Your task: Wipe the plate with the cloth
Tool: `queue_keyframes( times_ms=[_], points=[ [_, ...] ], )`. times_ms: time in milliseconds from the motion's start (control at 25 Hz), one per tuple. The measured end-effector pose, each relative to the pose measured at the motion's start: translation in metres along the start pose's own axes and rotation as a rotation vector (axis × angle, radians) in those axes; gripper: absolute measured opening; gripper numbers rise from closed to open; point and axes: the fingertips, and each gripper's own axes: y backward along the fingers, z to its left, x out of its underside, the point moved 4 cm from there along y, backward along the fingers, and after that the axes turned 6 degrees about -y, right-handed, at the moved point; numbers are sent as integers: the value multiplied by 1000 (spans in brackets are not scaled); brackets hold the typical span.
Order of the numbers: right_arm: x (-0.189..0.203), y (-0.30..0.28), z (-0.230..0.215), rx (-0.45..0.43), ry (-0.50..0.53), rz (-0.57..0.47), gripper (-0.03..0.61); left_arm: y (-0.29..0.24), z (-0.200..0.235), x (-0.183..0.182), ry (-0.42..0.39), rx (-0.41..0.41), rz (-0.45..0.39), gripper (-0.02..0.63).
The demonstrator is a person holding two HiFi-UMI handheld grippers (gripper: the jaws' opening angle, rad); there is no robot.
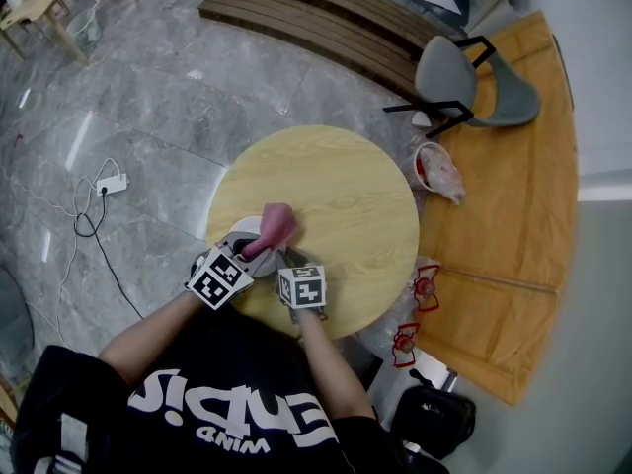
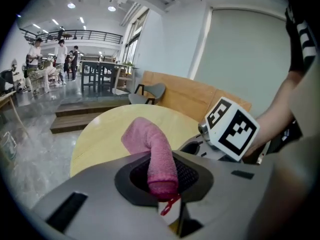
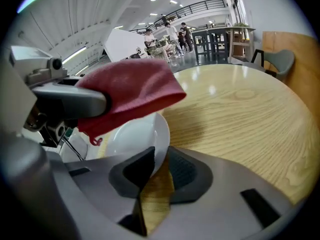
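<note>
A pink cloth (image 2: 154, 151) sticks up out of my left gripper (image 2: 162, 181), whose jaws are shut on its lower end. In the head view the cloth (image 1: 274, 229) hangs over the near left part of the round wooden table (image 1: 355, 196). A white plate (image 3: 135, 139) is held tilted on its edge, and my right gripper (image 3: 157, 169) is shut on its rim. The cloth (image 3: 131, 91) lies over the plate's upper part in the right gripper view. In the head view the plate (image 1: 247, 227) is mostly hidden behind the cloth and the left gripper (image 1: 237, 260). The right gripper (image 1: 292, 270) is just beside it.
A grey chair (image 1: 464, 77) stands past the table's far right, with a bin holding a white bag (image 1: 437, 171) next to it. Wooden benches (image 1: 316, 18) lie farther back. A power strip with cable (image 1: 109, 184) is on the floor at left. A black bag (image 1: 433, 418) sits near right.
</note>
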Motion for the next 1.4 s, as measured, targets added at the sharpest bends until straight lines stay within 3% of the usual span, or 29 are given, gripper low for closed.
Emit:
queue_keyframes(
  times_ms=[320,640,1400],
  points=[
    [1,0,-1,-6,-19,-14,100,-46,-14,13,-27,59,140,51],
    [0,0,-1,-4,-18,-17,98,-63,-3,33,-33,49,234,51],
    [1,-1,-3,-2,-31,-30,98,-64,7,39,82,31,232,51]
  ],
)
